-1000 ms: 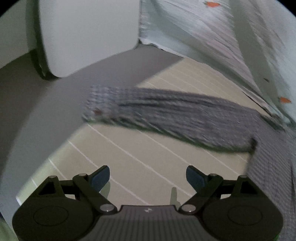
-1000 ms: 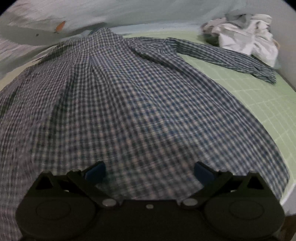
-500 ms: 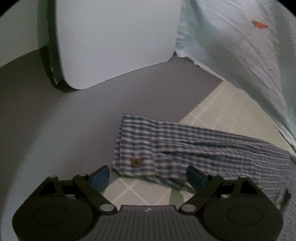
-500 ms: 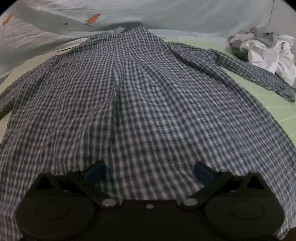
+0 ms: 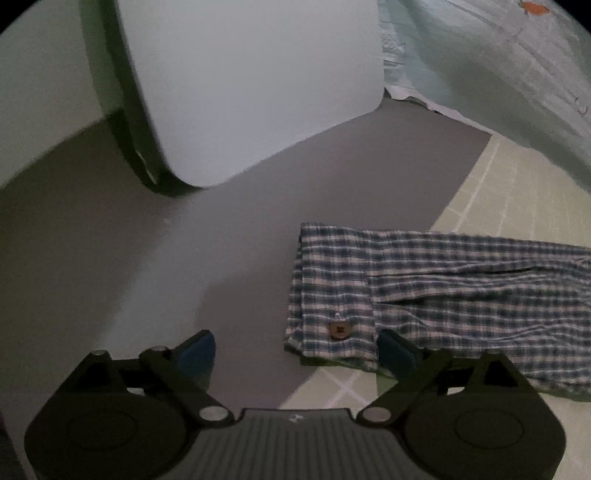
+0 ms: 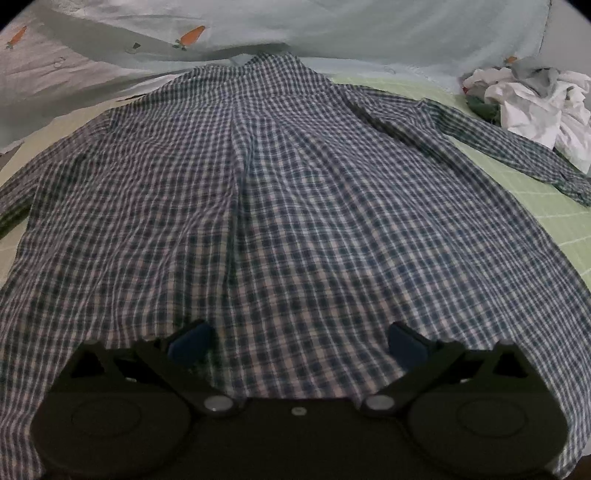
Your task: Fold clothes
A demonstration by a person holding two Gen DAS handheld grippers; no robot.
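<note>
Spread flat, back side up, over a pale green gridded mat (image 6: pixel 554 206): a blue-and-white checked shirt (image 6: pixel 280 206), collar at the far end by a light sheet printed with carrots (image 6: pixel 192 35). Right sleeve (image 6: pixel 491 144) angled out toward a heap of white and grey clothes (image 6: pixel 532 103), touching its near edge. Right gripper (image 6: pixel 295 341) spread wide, low above the hem, blue pads apart, nothing pinched. Left gripper (image 5: pixel 295 352) likewise spread wide, hovering at the left cuff (image 5: pixel 332 291), which lies flat, partly on the mat (image 5: pixel 495 199) and partly on the bare grey surface (image 5: pixel 184 258). Brown cuff button (image 5: pixel 339 329) just ahead, between the pads, right pad just beside the cuff's near edge. White panel (image 5: pixel 251 85) upright beyond. No containers in sight.
</note>
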